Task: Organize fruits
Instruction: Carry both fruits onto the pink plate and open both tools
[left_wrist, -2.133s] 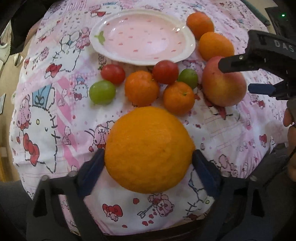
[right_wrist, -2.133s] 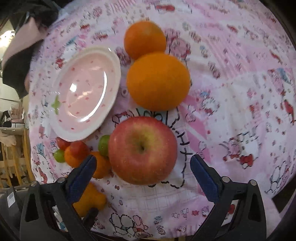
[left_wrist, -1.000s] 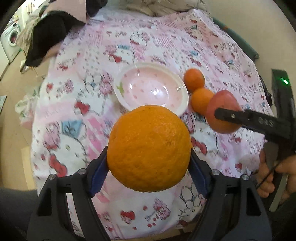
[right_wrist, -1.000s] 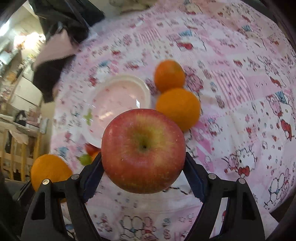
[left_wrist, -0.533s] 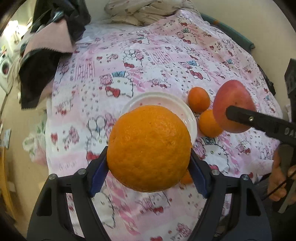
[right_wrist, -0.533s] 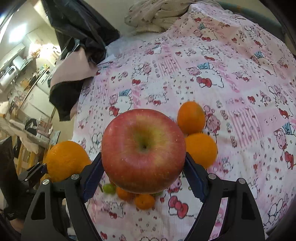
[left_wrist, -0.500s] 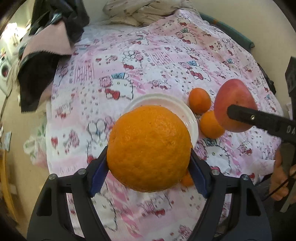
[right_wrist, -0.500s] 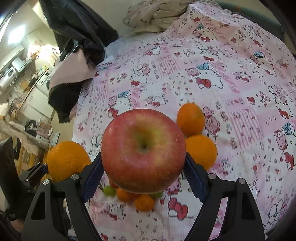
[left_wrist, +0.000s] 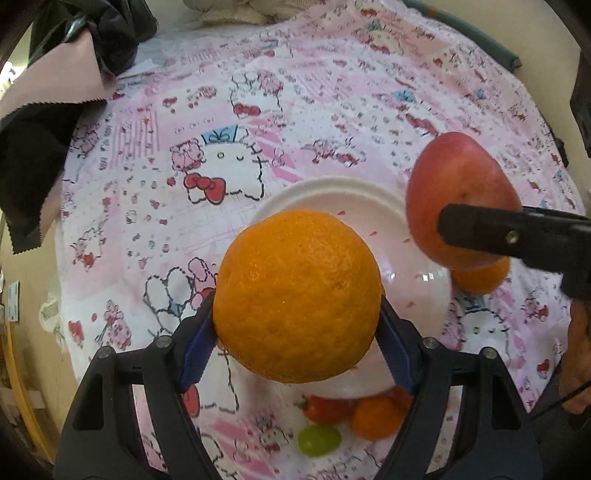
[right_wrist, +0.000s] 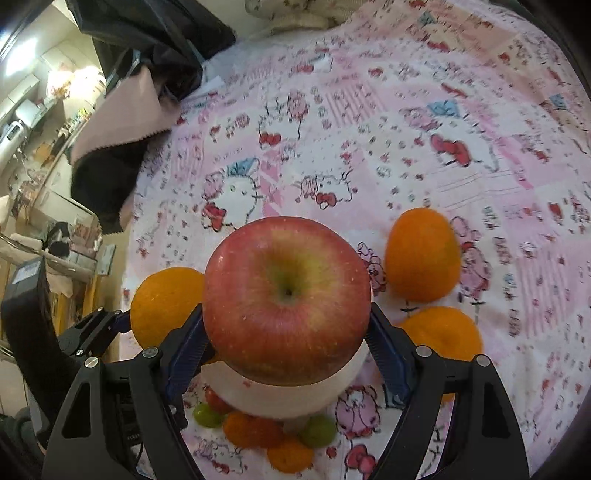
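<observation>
The plate (left_wrist: 325, 192) sat on the pink cartoon-print cloth (left_wrist: 155, 155). Left of its centre, the left gripper (left_wrist: 297, 332) held the big orange (left_wrist: 297, 295) above it, blue pads pressed to both sides. Right of that, the right gripper (right_wrist: 286, 336) clamped the red apple (right_wrist: 286, 299) over the plate's right edge. Two loose oranges (right_wrist: 423, 254) lay just right of the plate; small tomatoes, grapes and mandarins (left_wrist: 373, 417) sat along its near rim.

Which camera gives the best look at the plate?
The left wrist view: the plate shows its rim and speckled inside beyond the held orange. In the right wrist view the apple hides all but its edge.
</observation>
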